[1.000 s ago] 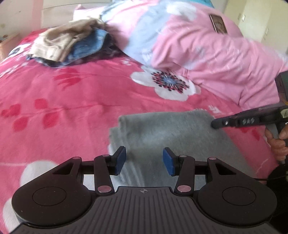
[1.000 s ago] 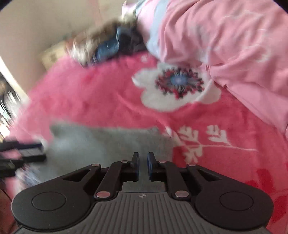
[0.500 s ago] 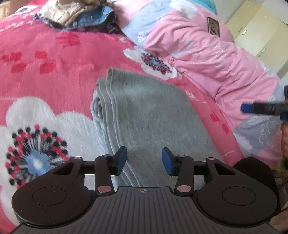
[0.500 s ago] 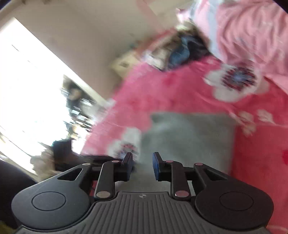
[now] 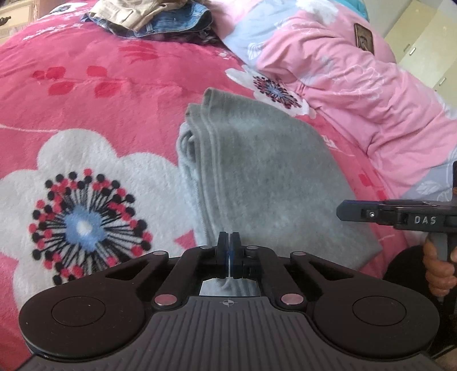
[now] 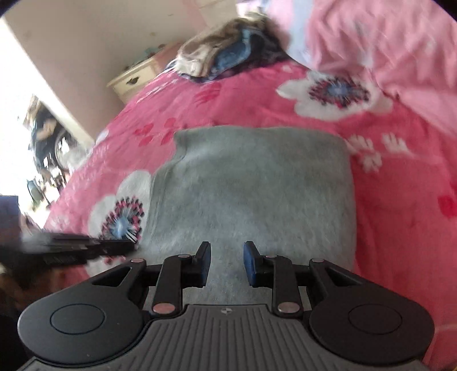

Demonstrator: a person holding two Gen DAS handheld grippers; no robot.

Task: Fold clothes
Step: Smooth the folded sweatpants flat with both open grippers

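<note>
my left tool [image 5: 229, 251] is clenched tight, pads pressed together at the near edge of the folded grey garment [image 5: 265, 177]. a sliver of grey shows under the pads, so i think it has pinched a layer, though the view there is too cramped to be sure. my right tool [image 6: 227, 264] hangs released over the same garment's near end, jaws partly apart with only bare fleece below them and nothing between. from the left view it shows off to the side [image 5: 371, 212], just past the garment's right edge.

the garment lies flat on the pink floral bedspread [image 5: 94, 114], already folded into a thick stack with several rounded layer edges along its left side. it looks soft, fuzzy and limp, light but bulky; it will sag and the layers may slide apart if lifted by one point. best hold, i judge, is both near corners, biting through every layer.

beyond lie a pink quilt [image 5: 342, 80] and a pile of clothes [image 5: 154, 17].
</note>
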